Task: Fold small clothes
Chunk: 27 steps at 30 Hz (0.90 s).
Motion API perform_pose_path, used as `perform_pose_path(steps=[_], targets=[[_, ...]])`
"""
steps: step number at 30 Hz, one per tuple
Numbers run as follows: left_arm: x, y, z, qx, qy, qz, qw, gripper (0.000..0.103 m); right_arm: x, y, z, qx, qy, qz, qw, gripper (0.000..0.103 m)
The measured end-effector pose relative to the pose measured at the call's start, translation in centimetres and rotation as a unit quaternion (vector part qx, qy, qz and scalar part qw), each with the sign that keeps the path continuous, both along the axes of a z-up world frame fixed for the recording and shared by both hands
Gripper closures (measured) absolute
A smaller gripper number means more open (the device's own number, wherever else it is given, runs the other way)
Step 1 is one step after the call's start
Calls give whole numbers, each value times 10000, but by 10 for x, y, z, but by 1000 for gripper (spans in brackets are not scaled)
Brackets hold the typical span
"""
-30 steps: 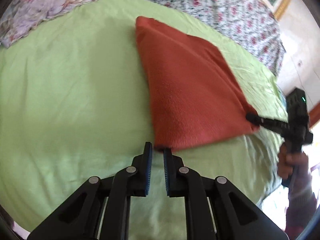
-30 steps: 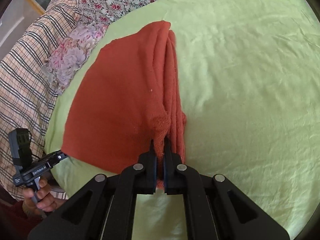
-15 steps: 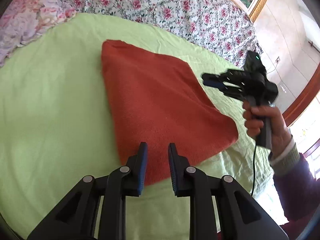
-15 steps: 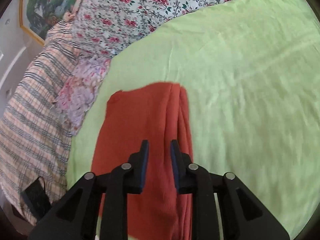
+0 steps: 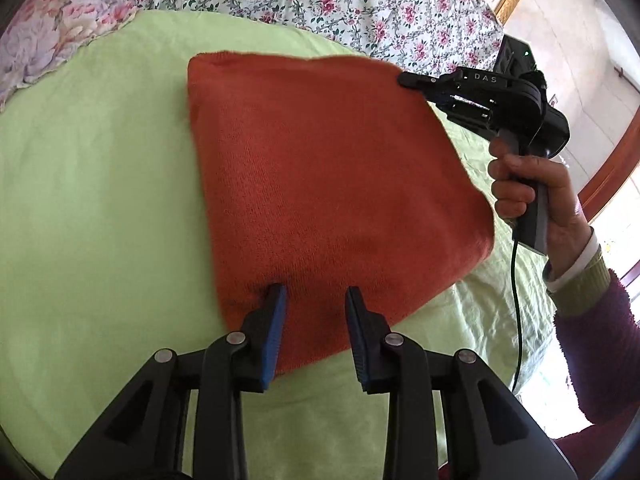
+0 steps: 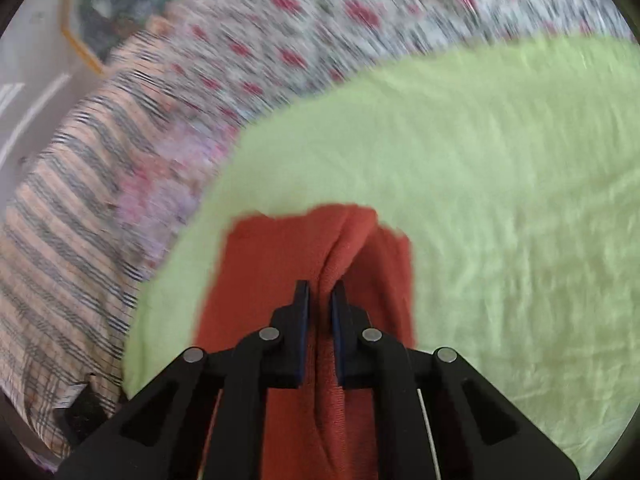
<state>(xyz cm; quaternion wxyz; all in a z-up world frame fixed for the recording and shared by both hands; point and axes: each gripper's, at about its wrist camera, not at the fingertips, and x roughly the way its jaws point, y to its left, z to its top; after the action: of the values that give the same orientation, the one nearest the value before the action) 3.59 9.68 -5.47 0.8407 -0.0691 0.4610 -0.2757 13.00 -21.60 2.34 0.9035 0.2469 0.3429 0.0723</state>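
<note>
Two grippers work over one folded orange cloth that lies on a green sheet, with a floral spread beyond the sheet's far edge.

From the left wrist view, the left gripper hangs over the cloth's near corner. Its jaws stand apart and are opening, the blue pads on either side of a strip of cloth surface, with nothing pinched between them. The fingertips look to be at or just above the fabric; contact cannot be told for sure.

In the same view the right gripper sits at the cloth's far right corner, held by a hand in a purple sleeve. Its tips meet the cloth edge there.

The right wrist view is blurred, but it shows the right gripper with its jaws nearly together and closing, a raised ridge of the cloth running up between them. The fabric puckers toward the pads, so it is pinched there. The rest of the cloth spreads to the left and right of the jaws on the sheet, and a striped blanket lies off to the left.
</note>
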Motion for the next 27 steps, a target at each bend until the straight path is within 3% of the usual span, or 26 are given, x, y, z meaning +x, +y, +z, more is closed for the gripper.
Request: perform_pose_path(steps=[2, 6, 11, 15, 17, 21, 27], targets=[[2, 0, -2, -59, 43, 3, 10000, 73, 9, 1, -9, -324, 248, -48, 9992, 92], [-1, -2, -4, -66, 61, -5, 10000, 73, 20, -14, -51, -213, 880, -244, 9956, 92], [-3, 0, -9, -76, 106, -49, 9999, 74, 10, -14, -58, -208, 810, -435, 9955, 92], [-1, -4, -9, -28, 98, -80, 9999, 75, 12, -12, -66, -783, 927, -637, 9906, 92], [-2, -7, -9, 31, 84, -67, 9999, 74, 14, -15, -68, -762, 950, -682, 9902, 92], [-7, -6, 2, 51, 66, 0, 10000, 74, 3, -16, -57, -640, 925, -775, 9906, 91], [-4, 13, 34, -269, -226, 159, 9993, 68, -49, 8, -15, -364, 375, -527, 9972, 87]])
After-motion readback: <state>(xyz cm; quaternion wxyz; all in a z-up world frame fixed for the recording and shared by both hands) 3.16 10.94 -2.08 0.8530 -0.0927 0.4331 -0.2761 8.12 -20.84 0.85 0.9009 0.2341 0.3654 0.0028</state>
